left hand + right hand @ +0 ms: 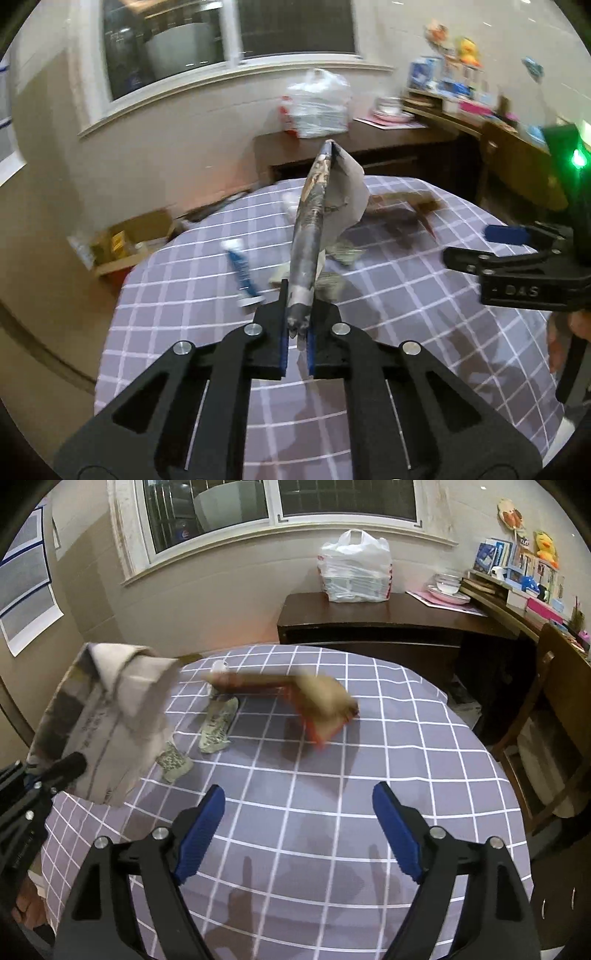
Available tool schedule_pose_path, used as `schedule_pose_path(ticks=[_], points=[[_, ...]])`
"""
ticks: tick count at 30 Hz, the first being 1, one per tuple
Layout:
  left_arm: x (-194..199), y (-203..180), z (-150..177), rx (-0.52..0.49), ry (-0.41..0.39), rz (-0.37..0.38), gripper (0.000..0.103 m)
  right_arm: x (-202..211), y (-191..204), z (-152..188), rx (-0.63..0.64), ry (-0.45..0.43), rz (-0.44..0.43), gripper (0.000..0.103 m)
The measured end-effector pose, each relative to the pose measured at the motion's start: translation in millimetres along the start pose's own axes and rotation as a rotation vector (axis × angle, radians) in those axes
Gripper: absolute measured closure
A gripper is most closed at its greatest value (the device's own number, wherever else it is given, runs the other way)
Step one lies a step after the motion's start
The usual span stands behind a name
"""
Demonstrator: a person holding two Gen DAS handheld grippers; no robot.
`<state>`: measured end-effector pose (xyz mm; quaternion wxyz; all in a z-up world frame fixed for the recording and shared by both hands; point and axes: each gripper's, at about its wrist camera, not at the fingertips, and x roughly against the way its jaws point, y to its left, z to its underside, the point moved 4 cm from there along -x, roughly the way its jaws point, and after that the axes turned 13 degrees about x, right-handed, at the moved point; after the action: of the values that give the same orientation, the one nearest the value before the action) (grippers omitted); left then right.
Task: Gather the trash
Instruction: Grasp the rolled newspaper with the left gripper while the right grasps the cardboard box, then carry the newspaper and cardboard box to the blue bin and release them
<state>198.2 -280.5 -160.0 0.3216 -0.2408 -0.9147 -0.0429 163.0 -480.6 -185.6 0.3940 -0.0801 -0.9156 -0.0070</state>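
While left gripper (296, 325) clamps flattened carton (312, 229), right gripper (299, 830) gapes mid-table.

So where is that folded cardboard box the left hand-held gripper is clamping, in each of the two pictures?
Left wrist view: the flattened box stands edge-on at centre, rising from the left hand-held gripper.
Right wrist view: the same box hangs broadside at the left edge.
Shared landmark: the white plastic bag on the dark cabinet under the window.
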Motion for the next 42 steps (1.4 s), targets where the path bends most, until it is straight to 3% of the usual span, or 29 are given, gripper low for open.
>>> schedule_pose_path(ticks=[6,19,20,21,25,27,37,42], points=[[0,34,-7,0.099,-0.016,-0.101,0.096,-13,4,-7,0.050,0.023,0.043,0.022],[-13,63,-14,0.202,-0.029,-0.141,0.096,-73,40,-40,0.408,0.048,0.294,0.019],[-12,64,-14,0.206,-0.029,-0.140,0.096,-79,41,-41,0.420,0.047,0.307,0.032],[-11,65,-12,0.207,-0.030,-0.141,0.096,-82,41,-42,0.417,0.049,0.307,0.057],[0,74,-13,0.219,-0.049,-0.146,0.096,-76,34,-44,0.382,0.033,0.323,0.071],[6,80,-14,0.232,-0.059,-0.149,0.096,-60,31,-46,0.351,0.003,0.315,0.086],[64,108,-9,0.281,-0.133,-0.144,0.096,35,63,-58,0.283,-0.158,0.240,0.088],[99,145,1,0.320,-0.170,-0.179,0.096,67,120,-66,0.282,-0.217,0.103,0.088]])
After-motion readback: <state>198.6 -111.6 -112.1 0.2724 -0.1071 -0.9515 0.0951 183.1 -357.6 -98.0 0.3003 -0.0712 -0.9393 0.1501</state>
